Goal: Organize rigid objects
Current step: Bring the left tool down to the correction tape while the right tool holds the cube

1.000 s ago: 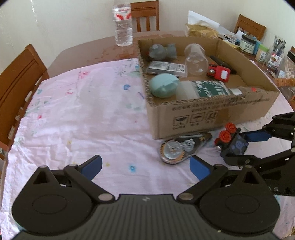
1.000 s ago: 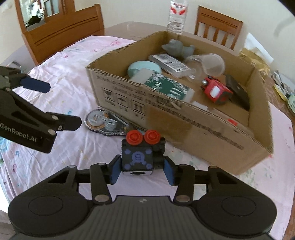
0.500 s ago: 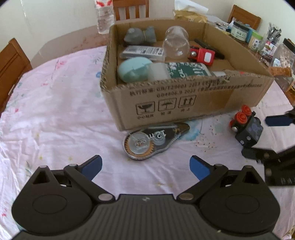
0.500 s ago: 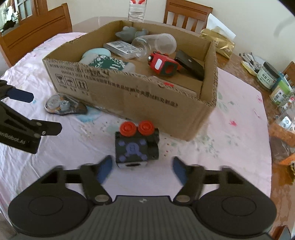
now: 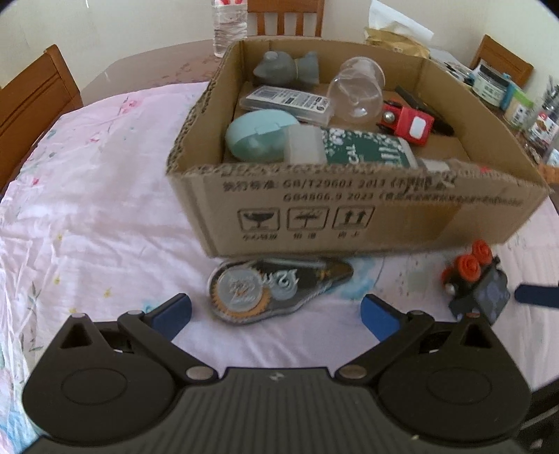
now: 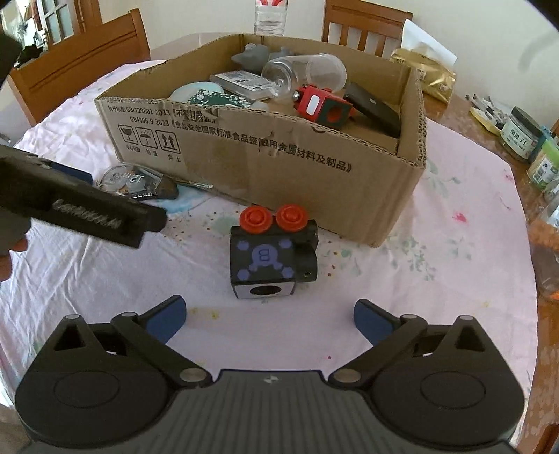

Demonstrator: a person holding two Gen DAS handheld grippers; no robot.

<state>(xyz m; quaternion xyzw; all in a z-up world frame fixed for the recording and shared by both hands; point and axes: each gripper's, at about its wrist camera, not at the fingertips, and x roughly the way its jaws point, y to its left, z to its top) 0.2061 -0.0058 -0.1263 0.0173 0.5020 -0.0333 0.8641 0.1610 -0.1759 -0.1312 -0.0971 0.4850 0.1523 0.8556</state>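
Observation:
A black toy block [image 6: 269, 255] with two red knobs stands on the pink cloth in front of the cardboard box [image 6: 279, 164]. My right gripper [image 6: 269, 312] is just short of it; its jaws are opening, with nothing between them. In the left wrist view, a grey correction-tape dispenser [image 5: 276, 290] lies flat against the front wall of the box [image 5: 349, 216]. My left gripper [image 5: 276, 309] is open, its fingertips to either side of the dispenser's near end without touching it. The block [image 5: 475, 286] shows at that view's right.
The box holds a red toy car [image 6: 321, 104], a clear bottle [image 6: 307, 73], a teal case [image 5: 258, 132], a green-labelled bottle [image 5: 356, 150] and a grey toy [image 5: 283, 70]. Jars [image 6: 520, 136] crowd the table's right edge. Chairs [image 6: 77, 59] and a water bottle [image 5: 229, 24] stand behind.
My right gripper let go of the black block and opened wide; the block now stands on the cloth. My left gripper moved in toward the tape dispenser.

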